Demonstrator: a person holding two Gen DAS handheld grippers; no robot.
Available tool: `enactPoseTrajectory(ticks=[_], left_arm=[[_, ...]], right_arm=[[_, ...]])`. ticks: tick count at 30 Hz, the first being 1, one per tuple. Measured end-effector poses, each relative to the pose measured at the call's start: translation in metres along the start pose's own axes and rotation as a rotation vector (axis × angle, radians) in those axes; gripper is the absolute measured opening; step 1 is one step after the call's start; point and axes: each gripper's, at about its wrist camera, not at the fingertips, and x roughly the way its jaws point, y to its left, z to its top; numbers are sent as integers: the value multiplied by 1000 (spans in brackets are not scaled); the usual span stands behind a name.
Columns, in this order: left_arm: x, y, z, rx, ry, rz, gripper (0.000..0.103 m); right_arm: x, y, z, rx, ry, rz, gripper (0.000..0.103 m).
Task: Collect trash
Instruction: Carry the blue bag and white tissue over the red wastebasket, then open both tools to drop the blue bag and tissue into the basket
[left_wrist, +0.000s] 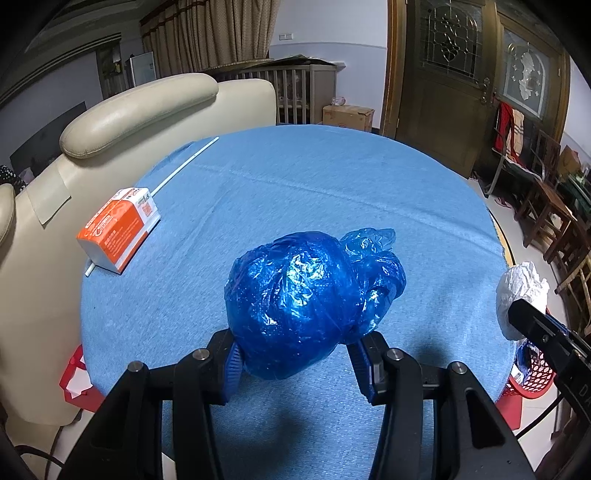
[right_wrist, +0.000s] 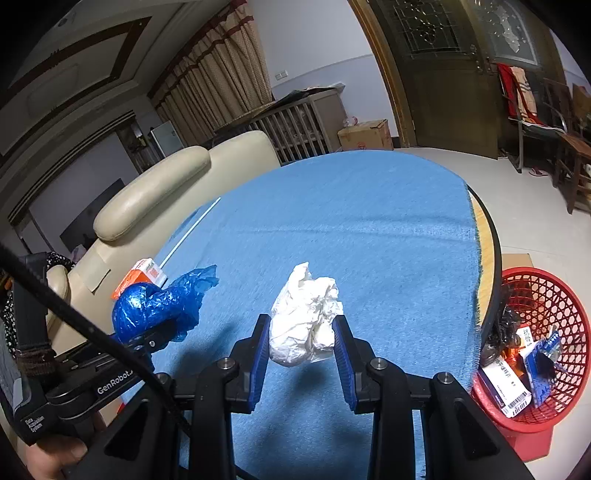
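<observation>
My left gripper (left_wrist: 297, 356) is shut on a crumpled blue plastic bag (left_wrist: 310, 299) and holds it just above the blue tablecloth (left_wrist: 295, 192). My right gripper (right_wrist: 301, 345) is shut on a crumpled white paper wad (right_wrist: 304, 317) and holds it above the cloth. The wad also shows at the right edge of the left wrist view (left_wrist: 521, 295). The blue bag and the left gripper (right_wrist: 155, 334) show at the left of the right wrist view. A red mesh basket (right_wrist: 546, 295) with boxes and wrappers in it stands on the floor beside the table's right edge.
An orange and white carton (left_wrist: 118, 229) lies on the cloth at the left, over a long white stick (left_wrist: 184, 166). A cream sofa (left_wrist: 110, 122) stands behind the table's left side. Wooden chairs (left_wrist: 546, 206) stand at the far right.
</observation>
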Motion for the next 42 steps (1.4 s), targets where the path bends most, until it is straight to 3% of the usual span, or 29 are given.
enactPoseTrajectory(ticks=[19, 31, 37, 38, 40, 42], left_arm=[[3, -39, 6, 77, 1, -43, 52], [2, -125, 7, 225, 4, -167, 52], [2, -173, 6, 309, 9, -226, 52], [2, -176, 7, 318, 10, -231, 52], [1, -193, 5, 345, 14, -246, 52], [2, -201, 6, 358, 18, -262, 52]], right_arm=[[-28, -50, 4, 88, -50, -52, 35], [-80, -174, 1, 287, -113, -236, 36], [-85, -214, 3, 330, -80, -278, 38], [-83, -220, 2, 333, -68, -282, 40], [-83, -230, -1, 354, -68, -309, 71], [-83, -241, -3, 385, -57, -295, 81]])
